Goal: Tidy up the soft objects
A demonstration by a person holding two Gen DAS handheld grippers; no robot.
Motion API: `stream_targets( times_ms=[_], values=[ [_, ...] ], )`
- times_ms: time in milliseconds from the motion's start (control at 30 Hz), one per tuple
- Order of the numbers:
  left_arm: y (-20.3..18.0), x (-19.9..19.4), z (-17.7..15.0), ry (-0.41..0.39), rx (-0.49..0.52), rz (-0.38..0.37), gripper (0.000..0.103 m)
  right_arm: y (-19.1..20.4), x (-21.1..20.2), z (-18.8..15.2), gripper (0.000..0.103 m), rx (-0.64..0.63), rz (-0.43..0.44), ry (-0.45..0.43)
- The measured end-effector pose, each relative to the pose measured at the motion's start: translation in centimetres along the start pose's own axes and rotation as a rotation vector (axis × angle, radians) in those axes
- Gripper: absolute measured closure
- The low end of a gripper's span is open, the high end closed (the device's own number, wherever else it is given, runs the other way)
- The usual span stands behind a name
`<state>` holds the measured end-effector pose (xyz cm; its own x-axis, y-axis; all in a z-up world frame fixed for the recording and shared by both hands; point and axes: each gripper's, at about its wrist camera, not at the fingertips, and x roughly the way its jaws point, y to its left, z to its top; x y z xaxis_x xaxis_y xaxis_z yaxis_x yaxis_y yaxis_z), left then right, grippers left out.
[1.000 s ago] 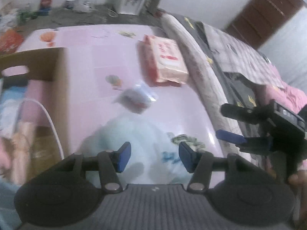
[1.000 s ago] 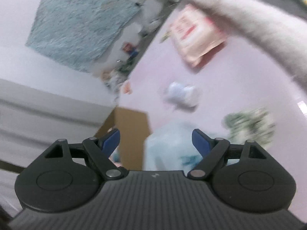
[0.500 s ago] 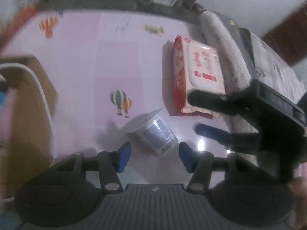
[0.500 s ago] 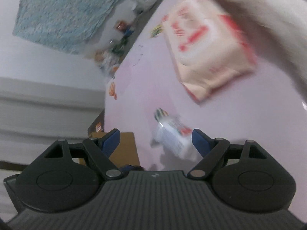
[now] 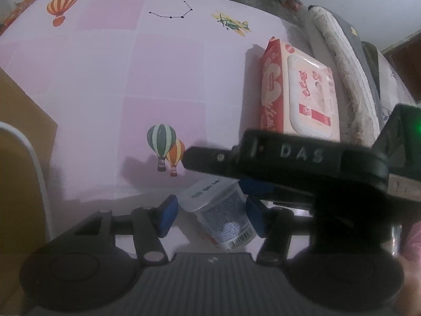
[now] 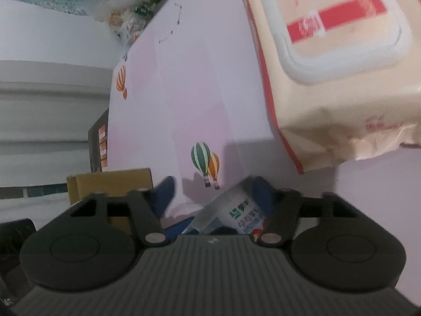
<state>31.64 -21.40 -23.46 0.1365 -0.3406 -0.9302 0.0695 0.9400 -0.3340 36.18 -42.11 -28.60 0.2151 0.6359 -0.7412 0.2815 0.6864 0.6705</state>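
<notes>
On the pink mat (image 5: 163,79), printed with hot-air balloons, lay everything still to be sorted. A cardboard box (image 5: 18,142) stood at the mat's left edge in the left wrist view, contents not visible. The wipes pack (image 5: 300,92), red and cream with a white flip lid, lay flat near the mat's right edge, well apart from the box.

The small plastic cup (image 5: 223,216) lay on its side on the mat, near the wipes pack, foil lid partly lifted. Both tools had converged on it.

Left gripper (image 5: 210,214): blue pads stood half spread on either side of the cup, a visible gap on the left pad's side; jaws were opening slightly, not pinching. Right gripper (image 6: 213,197): jaws were closing with the cup between them; its right pad looked to be against the cup wall, the left pad blurred and clear of it. Not a settled grip.

Risks, judged:
- The two tools crossed over one small cup, so fingers could collide and knock it away.
- The thin wall could crush under a hard squeeze.
- The loose foil lid could spill any contents onto the mat.
</notes>
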Motion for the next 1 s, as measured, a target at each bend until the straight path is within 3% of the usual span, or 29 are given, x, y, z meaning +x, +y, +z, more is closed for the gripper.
stream_targets(
  times_ms=[67,167,300,433,600,700,1000],
  values=[
    [-0.3,-0.2,-0.1,-0.013,0.021,0.014,0.045,-0.4,-0.1,-0.3,0.055,-0.013,0.002,-0.016],
    [-1.2,-1.3,-0.7,-0.049,0.082,0.017,0.045,-1.4,-1.2,-0.9,0.061,0.002,0.072,-0.043],
    [-2.7,-2.0,-2.3,-0.038,0.165,-0.012,0.045,-1.7,-3.8,-2.4,0.065,-0.059,0.134,-0.105],
    [-4.4,-2.8,-4.7,-0.033,0.253,-0.061,0.049,-2.8,-6.2,-4.4,0.072,-0.030,0.187,-0.130],
    [-5.1,-3.0,-6.3,-0.007,0.299,-0.033,0.047,-4.3,-7.6,-6.8,0.072,0.003,0.140,-0.137],
    [-4.5,-3.5,-6.3,-0.012,0.287,-0.028,0.043,-5.1,-7.7,-7.2,0.072,0.027,0.125,-0.145],
    [-3.7,-2.7,-6.4,0.009,0.254,-0.041,0.043,-6.2,-8.3,-7.4,0.071,0.027,0.060,-0.159]
  ],
)
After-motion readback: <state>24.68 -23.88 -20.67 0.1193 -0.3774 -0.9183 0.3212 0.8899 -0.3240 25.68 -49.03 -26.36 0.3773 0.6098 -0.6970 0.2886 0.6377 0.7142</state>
